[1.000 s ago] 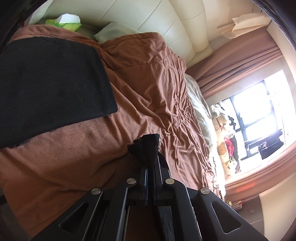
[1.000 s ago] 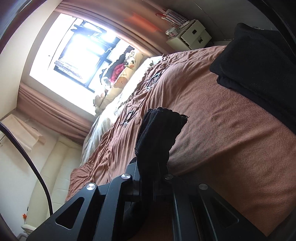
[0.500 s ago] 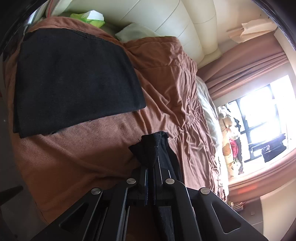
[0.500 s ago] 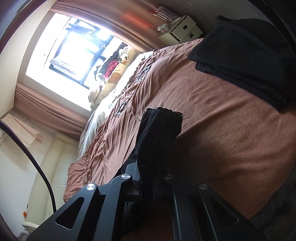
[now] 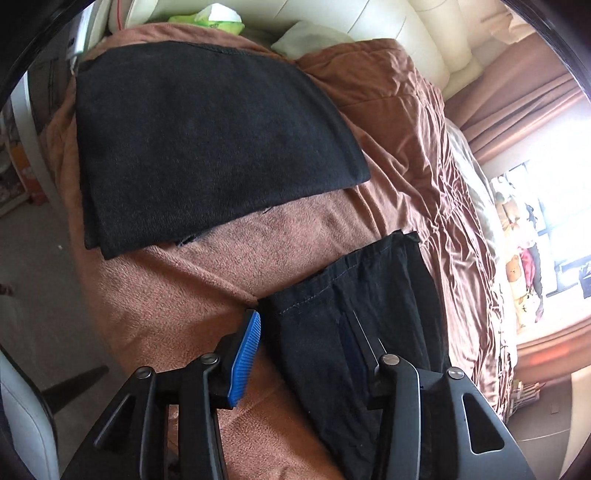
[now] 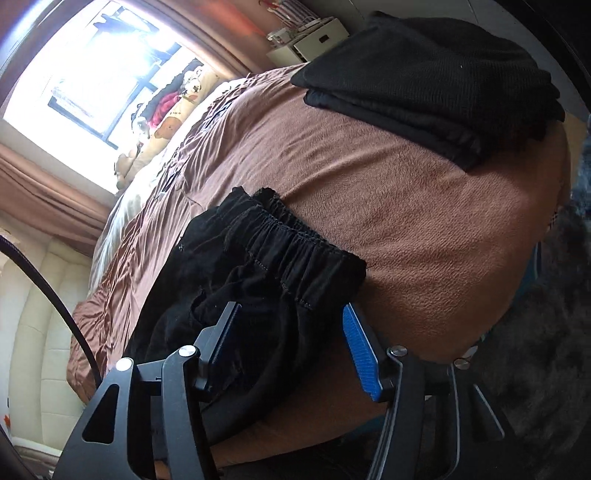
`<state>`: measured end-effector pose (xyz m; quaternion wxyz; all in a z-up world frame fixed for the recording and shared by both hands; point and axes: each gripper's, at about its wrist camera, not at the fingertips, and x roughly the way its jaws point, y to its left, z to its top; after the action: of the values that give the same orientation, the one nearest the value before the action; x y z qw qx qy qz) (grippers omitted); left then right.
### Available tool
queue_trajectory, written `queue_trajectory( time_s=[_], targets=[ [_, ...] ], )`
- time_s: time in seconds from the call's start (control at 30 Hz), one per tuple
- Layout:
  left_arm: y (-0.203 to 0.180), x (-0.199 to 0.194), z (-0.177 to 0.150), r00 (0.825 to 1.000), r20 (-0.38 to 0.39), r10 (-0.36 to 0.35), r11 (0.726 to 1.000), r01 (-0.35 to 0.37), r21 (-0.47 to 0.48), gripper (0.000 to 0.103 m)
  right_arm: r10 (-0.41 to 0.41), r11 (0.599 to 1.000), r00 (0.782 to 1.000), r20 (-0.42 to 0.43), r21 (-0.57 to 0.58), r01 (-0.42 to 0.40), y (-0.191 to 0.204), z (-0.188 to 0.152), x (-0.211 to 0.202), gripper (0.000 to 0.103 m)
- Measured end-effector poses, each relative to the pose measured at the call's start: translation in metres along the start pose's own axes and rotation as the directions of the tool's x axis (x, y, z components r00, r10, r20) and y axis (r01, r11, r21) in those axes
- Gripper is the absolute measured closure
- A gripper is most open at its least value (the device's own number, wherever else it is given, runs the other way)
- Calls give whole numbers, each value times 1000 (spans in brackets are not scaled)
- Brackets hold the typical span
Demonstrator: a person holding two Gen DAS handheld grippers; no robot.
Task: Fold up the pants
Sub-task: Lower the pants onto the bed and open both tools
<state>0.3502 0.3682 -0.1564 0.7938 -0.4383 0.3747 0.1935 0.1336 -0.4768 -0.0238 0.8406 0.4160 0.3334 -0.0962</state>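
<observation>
The black pants lie on the brown blanket (image 5: 166,288) at the bed's near edge. In the left wrist view their hemmed leg end (image 5: 351,295) rests flat, reaching in between the jaws of my left gripper (image 5: 310,347). Those jaws are opening; the blue pad (image 5: 245,358) stands clear of the cloth, and the other finger is partly covered by it. In the right wrist view the gathered elastic waistband (image 6: 295,251) lies crumpled between the opening jaws of my right gripper (image 6: 291,343). Its pads (image 6: 358,354) do not press the fabric.
A flat folded black garment (image 5: 207,140) lies farther up the bed. A stack of folded black clothes (image 6: 436,81) sits near the bed's far corner. Cream headboard (image 5: 406,33), green-white packet (image 5: 214,16), curtains, stuffed toys (image 6: 166,122) by the window, white drawer unit (image 6: 314,37), dark rug (image 6: 554,332).
Both grippers were shut on pinched black cloth; both now stand apart and the pants have dropped onto the blanket. Both hands came down closer to the bed.
</observation>
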Motion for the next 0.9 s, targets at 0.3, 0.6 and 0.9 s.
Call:
queue_trajectory(
  time_s=[0.3, 0.6, 0.9],
  targets=[
    [-40, -7, 4, 1000, 4, -18, 996, 17, 87, 49, 15, 974, 998, 54, -227, -2, 51, -12, -28, 48],
    [-100, 0, 3, 999, -20, -49, 980, 52, 190, 48, 58, 883, 998, -40, -465, -69, 130, -17, 5, 48],
    [-152, 10, -3, 998, -39, -54, 964, 63, 257, 48, 43, 775, 988, -148, -619, -127, 199, -22, 54, 48]
  ],
)
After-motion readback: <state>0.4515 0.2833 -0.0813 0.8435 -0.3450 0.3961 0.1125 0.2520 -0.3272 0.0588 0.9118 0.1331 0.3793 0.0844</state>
